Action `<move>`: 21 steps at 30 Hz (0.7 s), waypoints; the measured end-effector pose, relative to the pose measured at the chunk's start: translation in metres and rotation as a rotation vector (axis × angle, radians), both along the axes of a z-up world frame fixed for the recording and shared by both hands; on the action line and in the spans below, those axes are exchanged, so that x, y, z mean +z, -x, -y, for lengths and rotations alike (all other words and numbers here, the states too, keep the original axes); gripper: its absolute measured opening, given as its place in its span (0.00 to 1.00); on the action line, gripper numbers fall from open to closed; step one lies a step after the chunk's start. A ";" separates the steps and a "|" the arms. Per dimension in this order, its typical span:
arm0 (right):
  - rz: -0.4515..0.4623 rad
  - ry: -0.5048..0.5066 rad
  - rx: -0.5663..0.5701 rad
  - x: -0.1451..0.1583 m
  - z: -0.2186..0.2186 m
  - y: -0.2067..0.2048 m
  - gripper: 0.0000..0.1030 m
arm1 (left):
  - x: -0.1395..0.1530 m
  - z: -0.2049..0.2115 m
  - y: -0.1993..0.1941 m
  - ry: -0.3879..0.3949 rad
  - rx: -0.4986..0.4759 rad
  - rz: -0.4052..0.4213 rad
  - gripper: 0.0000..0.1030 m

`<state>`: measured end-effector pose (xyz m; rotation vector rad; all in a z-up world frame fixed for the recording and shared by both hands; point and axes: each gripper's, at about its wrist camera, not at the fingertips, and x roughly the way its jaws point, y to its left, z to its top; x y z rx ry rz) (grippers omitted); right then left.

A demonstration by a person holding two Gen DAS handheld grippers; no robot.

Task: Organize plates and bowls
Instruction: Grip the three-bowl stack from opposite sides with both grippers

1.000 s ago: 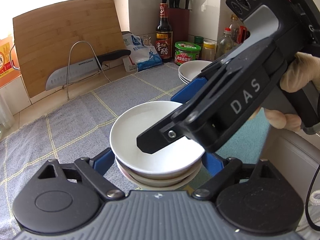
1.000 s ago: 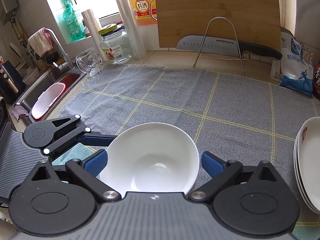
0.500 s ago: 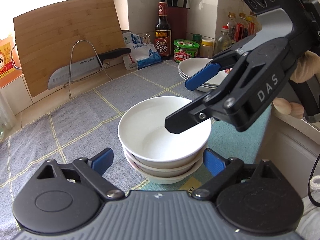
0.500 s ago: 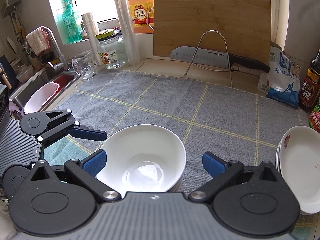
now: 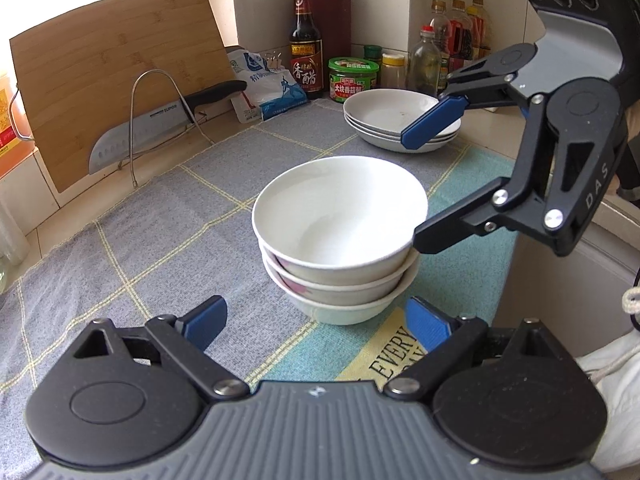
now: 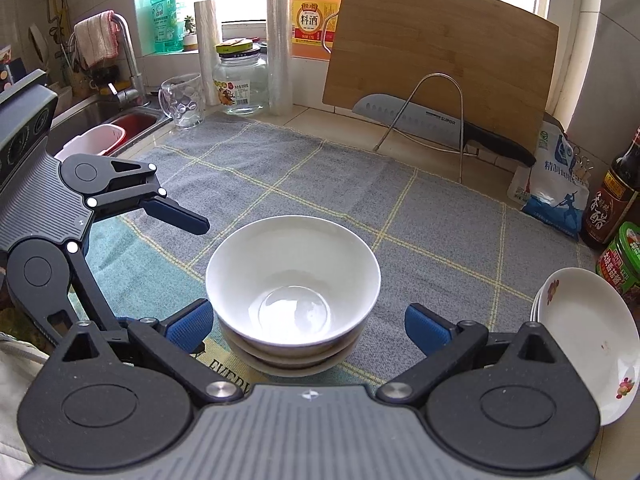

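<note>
a: nearest to us in the left wrist view, our left gripper [image 5: 316, 322] tips down toward the counter, jaws wide, blue pads either side of nothing. where are the bowls?

b: just beyond its fingertips. the stack of bowls [image 5: 340, 236] sits on the grey checked towel [image 5: 160, 240], three nested, the top one white and empty, upright. the pads touch none of them.

a: and our right gripper [image 6: 306, 326]?

b: same downward tilt, jaws spread wide. in the right wrist view the stack [image 6: 294, 292] sits between its blue pads with a gap on each side, so no grip. from the left view that gripper [image 5: 420, 184] comes in from the right, one black finger close by the top bowl's rim; we cannot tell whether it touches. the other finger hangs in front of the plates.

a: the plates?

b: a stack of white plates [image 5: 396, 120] farther back on the towel, well apart from the bowls. in the right view they [image 6: 588, 340] lie at the right edge, with small flower prints.

a: behind all that?

b: the knife [image 5: 160, 128] rests in a wire rack against the bamboo cutting board [image 5: 112, 80], and a vinegar bottle [image 5: 306, 44] stands by the wall.
</note>
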<state>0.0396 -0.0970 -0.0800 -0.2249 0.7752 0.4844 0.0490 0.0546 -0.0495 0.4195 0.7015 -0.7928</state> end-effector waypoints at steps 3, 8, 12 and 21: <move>-0.025 0.030 0.010 -0.011 -0.001 0.001 1.00 | -0.005 -0.002 -0.004 -0.020 -0.002 -0.011 0.93; -0.074 0.097 0.026 -0.040 -0.005 -0.005 1.00 | -0.011 -0.002 -0.009 -0.030 -0.007 -0.027 0.93; -0.124 0.110 0.033 -0.063 -0.006 -0.012 1.00 | -0.015 0.002 -0.010 -0.035 -0.006 -0.042 0.93; -0.164 0.112 0.083 -0.080 -0.009 -0.017 1.00 | -0.023 0.008 -0.017 -0.040 0.006 -0.076 0.93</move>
